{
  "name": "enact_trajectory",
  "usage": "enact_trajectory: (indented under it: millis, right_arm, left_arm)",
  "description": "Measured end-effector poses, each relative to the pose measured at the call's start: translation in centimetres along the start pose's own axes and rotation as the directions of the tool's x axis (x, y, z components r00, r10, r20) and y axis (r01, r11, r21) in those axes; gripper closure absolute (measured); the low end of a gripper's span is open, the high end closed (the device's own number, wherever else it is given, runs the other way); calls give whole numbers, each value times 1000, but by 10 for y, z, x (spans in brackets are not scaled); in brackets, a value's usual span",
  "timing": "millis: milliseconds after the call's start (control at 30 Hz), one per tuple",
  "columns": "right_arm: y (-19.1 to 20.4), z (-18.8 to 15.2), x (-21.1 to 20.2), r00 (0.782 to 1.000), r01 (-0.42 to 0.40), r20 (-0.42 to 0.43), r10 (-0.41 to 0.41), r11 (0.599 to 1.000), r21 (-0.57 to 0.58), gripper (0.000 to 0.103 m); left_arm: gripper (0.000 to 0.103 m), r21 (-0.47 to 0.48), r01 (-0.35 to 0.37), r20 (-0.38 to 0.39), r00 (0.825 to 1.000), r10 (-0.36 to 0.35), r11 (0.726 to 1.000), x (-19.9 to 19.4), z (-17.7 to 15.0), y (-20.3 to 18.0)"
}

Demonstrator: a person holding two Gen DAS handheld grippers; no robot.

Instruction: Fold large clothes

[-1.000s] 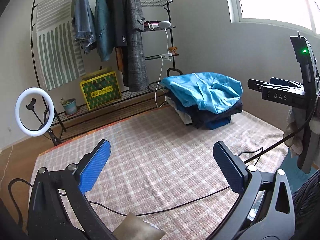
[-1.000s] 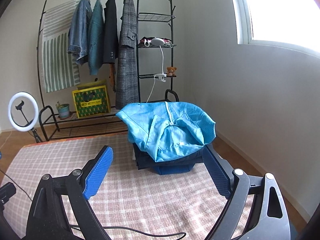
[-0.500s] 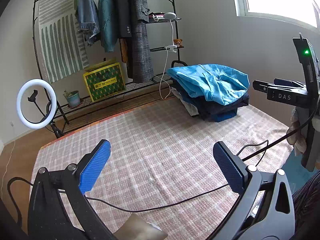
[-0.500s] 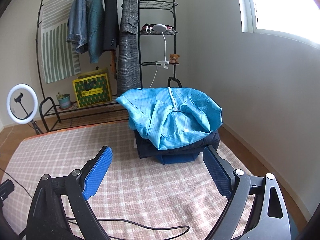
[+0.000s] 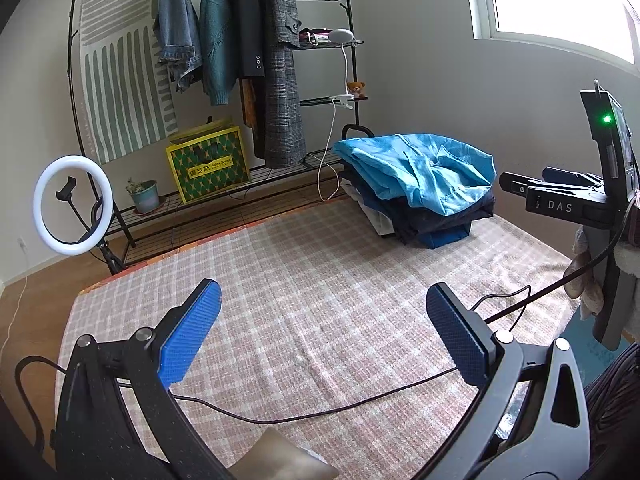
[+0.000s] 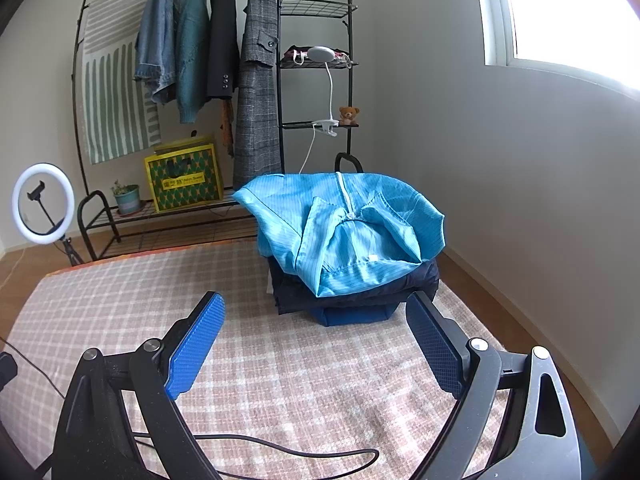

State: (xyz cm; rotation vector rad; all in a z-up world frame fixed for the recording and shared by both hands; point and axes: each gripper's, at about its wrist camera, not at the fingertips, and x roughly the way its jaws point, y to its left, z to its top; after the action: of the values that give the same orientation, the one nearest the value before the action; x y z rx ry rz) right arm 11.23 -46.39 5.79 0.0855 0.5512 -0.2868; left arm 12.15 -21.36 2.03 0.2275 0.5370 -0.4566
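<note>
A light blue jacket (image 6: 344,224) lies on top of a pile of dark folded clothes (image 6: 352,292) at the far right corner of the checked rug (image 6: 280,380). The same blue jacket (image 5: 420,172) shows at the upper right in the left wrist view. My right gripper (image 6: 316,340) is open and empty, held above the rug just in front of the pile. Farther back, over the middle of the rug (image 5: 312,280), my left gripper (image 5: 320,332) hangs open and empty too. The right gripper's body (image 5: 600,200) shows at the right edge of the left wrist view.
A black clothes rack (image 6: 280,80) with hanging coats stands against the far wall, with a yellow box (image 6: 184,180) and a plant pot (image 6: 128,200) on its lower shelf. A ring light (image 5: 72,200) stands at the left. Black cables (image 5: 320,412) trail over the rug.
Both grippers have moved slightly forward and tilted, so the clothes pile sits lower and closer in the right wrist view. Both stay open and empty.
</note>
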Motion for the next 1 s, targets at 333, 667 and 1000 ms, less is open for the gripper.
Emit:
enact_trajectory:
  millis: [333,667,1000]
  right_arm:
    - [-1,-1,4,1000,-4,-7,4,1000,-6,11]
    - [0,-2,5,1000,-5,-10,5,1000,-12,11]
    - [0,-2,4,1000,-6,-12,6,1000,-12,11]
  left_arm:
    - [0,0,1,-3,1000,-1,1000,0,1,-2]
    - [0,-4,3,-6,1000,-3,1000,-1,3,-6]
    - [0,-7,2,-4,1000,-2,1000,-1,1,-6]
